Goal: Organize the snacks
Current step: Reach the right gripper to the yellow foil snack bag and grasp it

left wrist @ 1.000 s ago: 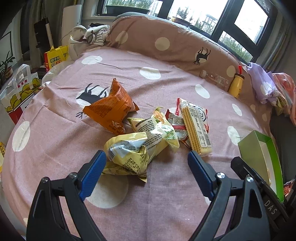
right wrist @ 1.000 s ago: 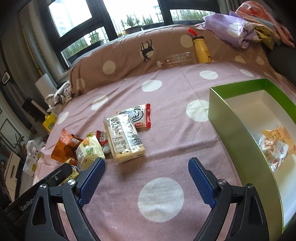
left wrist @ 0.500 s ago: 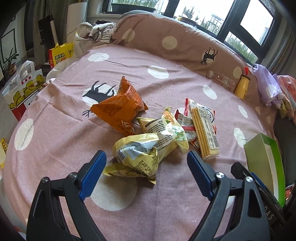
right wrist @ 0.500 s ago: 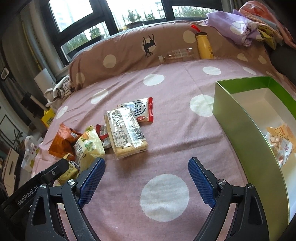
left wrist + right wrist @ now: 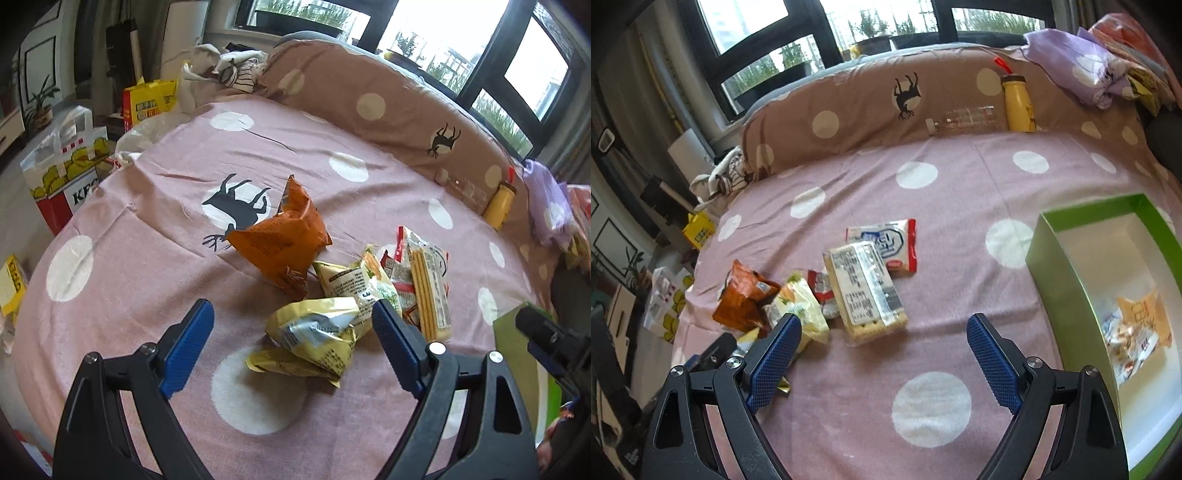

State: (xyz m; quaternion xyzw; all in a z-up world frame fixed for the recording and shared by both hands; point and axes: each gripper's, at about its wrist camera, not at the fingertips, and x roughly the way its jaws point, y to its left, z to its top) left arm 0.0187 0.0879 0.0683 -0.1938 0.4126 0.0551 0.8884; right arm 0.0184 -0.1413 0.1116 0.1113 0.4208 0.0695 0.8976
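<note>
Your left gripper [image 5: 291, 343] hung above the pink spotted bedspread [image 5: 155, 258] with its blue pads spread wide and nothing pinched; the crumpled yellow snack bag [image 5: 314, 332] lay on the cloth in the gap between them, nearer the right-hand pad, untouched as far as the view shows. Just beyond it sat a second yellow-green bag [image 5: 358, 284], and behind that the orange bag [image 5: 284, 243] stood puffed up beside the deer print. To the right of the pile lay the long cracker pack [image 5: 432, 288], partly over a red-and-white packet [image 5: 400, 273]. Your right gripper [image 5: 882, 354] was likewise spread, holding nothing, over bare bedspread with a white dot below it. Ahead of it the cracker pack [image 5: 866, 291] lay flat, overlapping the white packet with red ends [image 5: 886, 245]. The green box [image 5: 1067, 280] stood open at the right, well apart from the pile, with one orange-and-white snack packet [image 5: 1137, 325] already inside. A yellow bottle [image 5: 1017, 105] leaned against the brown bolster [image 5: 849, 103] at the far edge.
</note>
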